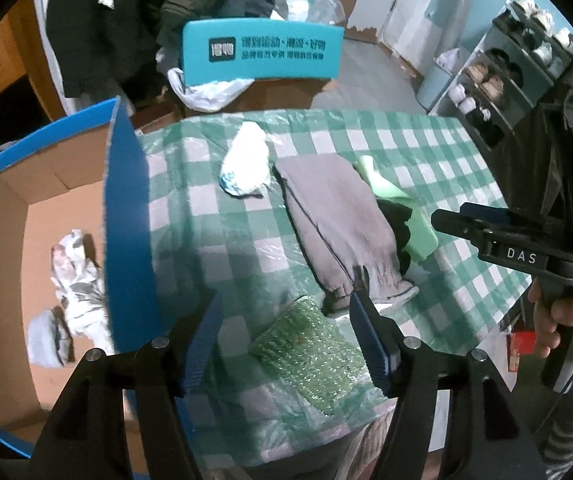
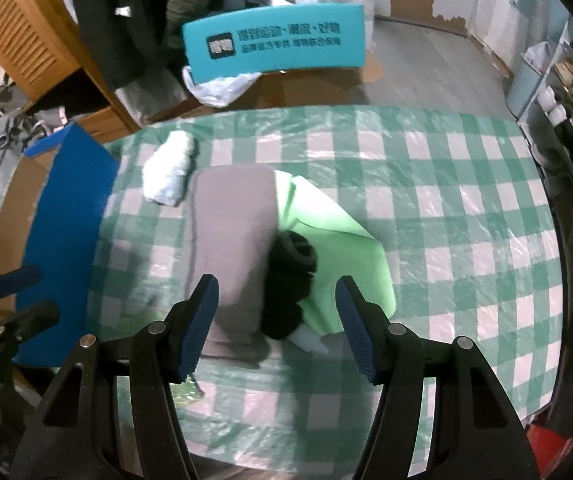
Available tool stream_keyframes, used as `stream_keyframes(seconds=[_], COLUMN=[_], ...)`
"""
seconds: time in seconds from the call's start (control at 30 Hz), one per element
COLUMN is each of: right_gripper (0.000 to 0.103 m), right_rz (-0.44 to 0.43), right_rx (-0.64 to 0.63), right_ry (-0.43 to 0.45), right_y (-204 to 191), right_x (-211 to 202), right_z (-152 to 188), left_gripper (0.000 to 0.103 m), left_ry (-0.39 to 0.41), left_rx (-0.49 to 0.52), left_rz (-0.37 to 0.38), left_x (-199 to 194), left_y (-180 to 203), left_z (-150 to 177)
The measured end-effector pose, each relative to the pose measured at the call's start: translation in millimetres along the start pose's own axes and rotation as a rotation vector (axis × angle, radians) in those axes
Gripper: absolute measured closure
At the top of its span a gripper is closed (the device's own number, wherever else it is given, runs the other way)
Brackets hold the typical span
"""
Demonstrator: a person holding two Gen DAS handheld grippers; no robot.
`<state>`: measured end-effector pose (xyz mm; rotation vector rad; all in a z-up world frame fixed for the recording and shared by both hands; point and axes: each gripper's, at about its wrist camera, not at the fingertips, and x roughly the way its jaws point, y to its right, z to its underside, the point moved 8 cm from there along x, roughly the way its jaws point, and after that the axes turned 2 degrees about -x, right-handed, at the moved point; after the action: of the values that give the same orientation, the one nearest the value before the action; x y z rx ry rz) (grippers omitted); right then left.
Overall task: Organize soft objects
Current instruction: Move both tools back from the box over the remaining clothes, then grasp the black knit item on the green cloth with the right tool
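From your left wrist view, a cluttered room with a shoe rack lies beyond the green-and-white checked worktop (image 1: 426,152). The open cardboard box with blue outer walls (image 1: 126,216) beside it already holds crumpled white and grey soft pieces (image 1: 74,280), so you have made a start. Left on the cloth: a white crumpled bundle (image 1: 246,164), a long grey fabric piece (image 1: 338,224) and a green bubble-wrap pad (image 1: 306,352). Your left tool (image 1: 286,340) points steeply down over that pad, jaws apart, gripping nothing.

From the right wrist view, your right tool (image 2: 276,328) is also apart and empty, angled down above the grey fabric piece's near end, a black bundle (image 2: 290,280) and a light green sheet (image 2: 342,240).
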<state>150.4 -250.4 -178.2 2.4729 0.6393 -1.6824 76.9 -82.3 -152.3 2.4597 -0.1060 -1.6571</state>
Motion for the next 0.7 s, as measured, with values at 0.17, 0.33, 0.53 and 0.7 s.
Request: stream_keyframes(seconds=[0.17, 0.33, 0.53, 0.7], right_gripper=[0.041, 0.041, 0.041, 0.041], right_rz=[0.008, 0.001, -0.005, -0.008], right_rx=[0.019, 0.009, -0.015, -0.018], right_ry=[-0.036, -0.058, -0.082, -0.104], right_y=[13.0, 14.9, 11.4, 11.3], right_x=[16.4, 29.5, 45.0, 59.5], right_z=[7.2, 9.6, 11.0, 10.8], left_gripper=[0.036, 0.036, 0.036, 0.036], left_ry=[-0.032, -0.064, -0.096, -0.119], left_rx=[0.01, 0.001, -0.022, -0.04], left_rz=[-0.014, -0.008, -0.003, 0.005], left_x=[18.2, 37.5, 57.0, 65.4], left_y=[5.0, 10.0, 13.7, 11.4], left_z=[-0.1, -2.9, -7.3, -8.6])
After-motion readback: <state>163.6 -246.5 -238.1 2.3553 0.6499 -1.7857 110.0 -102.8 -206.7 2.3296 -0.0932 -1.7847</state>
